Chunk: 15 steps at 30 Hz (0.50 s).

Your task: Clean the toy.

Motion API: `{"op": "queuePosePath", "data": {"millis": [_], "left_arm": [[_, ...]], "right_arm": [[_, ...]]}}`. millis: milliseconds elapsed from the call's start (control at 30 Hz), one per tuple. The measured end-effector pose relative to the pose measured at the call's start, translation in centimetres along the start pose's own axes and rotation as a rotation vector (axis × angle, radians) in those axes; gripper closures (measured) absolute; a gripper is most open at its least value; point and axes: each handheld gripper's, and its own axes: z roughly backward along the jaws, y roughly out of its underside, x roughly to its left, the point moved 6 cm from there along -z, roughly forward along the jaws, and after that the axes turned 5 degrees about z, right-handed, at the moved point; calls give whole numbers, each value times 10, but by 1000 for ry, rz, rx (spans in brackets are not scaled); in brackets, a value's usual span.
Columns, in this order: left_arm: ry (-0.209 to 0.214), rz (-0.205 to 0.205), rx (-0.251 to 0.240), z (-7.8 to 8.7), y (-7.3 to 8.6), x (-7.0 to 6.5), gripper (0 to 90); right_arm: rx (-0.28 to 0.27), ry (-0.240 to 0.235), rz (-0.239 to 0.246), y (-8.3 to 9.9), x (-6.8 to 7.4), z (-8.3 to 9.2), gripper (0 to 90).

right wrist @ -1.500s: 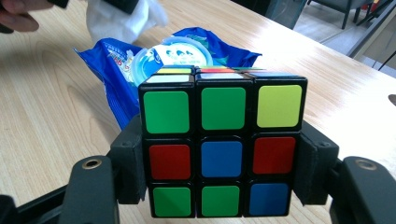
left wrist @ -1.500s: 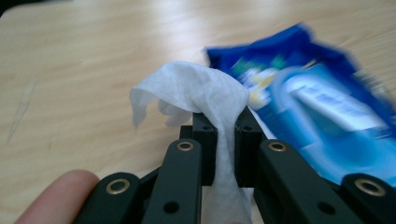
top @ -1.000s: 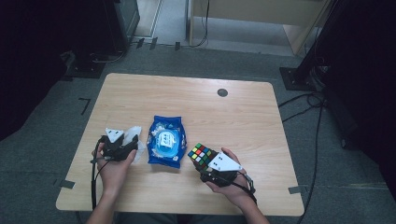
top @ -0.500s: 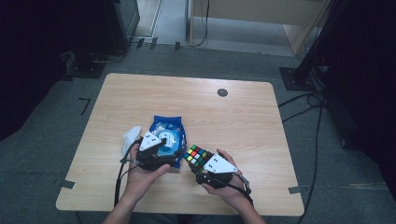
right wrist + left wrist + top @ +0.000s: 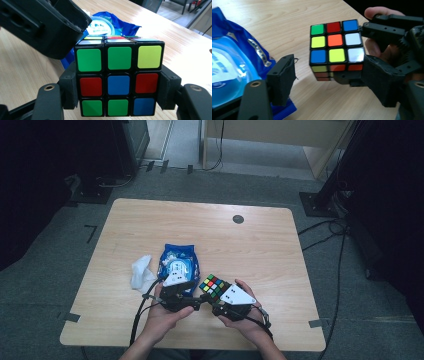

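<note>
A scrambled Rubik's cube [image 5: 118, 83] is clamped at its sides between the two jaws of my right gripper [image 5: 117, 88], just above the wooden table near its front edge [image 5: 214, 286]. My left gripper [image 5: 329, 72] faces the cube [image 5: 335, 47] from the left. Its jaws have just been opening and stand wide. The cube sits between them, clear of the left pad [image 5: 283, 77]. In the high view the left gripper [image 5: 196, 300] and right gripper [image 5: 217, 296] meet at the cube, each in a hand.
A blue wet-wipe pack [image 5: 178, 265] lies just left of and behind the cube. A crumpled white tissue [image 5: 140, 271] lies at the pack's left. A dark round grommet [image 5: 238, 219] sits in the table's [image 5: 150, 225] far part. Cables trail off the front edge.
The left hand has swung right from beside the pack to the cube, leaving the white tissue on the table. The right hand and cube have stayed put.
</note>
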Motion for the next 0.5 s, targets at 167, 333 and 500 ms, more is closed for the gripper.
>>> {"op": "queuePosePath", "data": {"millis": [167,333,500], "left_arm": [[14,14,18,-4,1,-1,249],[41,63,18,-4,-2,1,257],[65,69,50,-7,0,1,304]], "right_arm": [[-18,-29,26,-3,11,-1,343],[-44,-33,58,-7,19,-1,343],[-64,-31,91,-10,26,-1,343]]}}
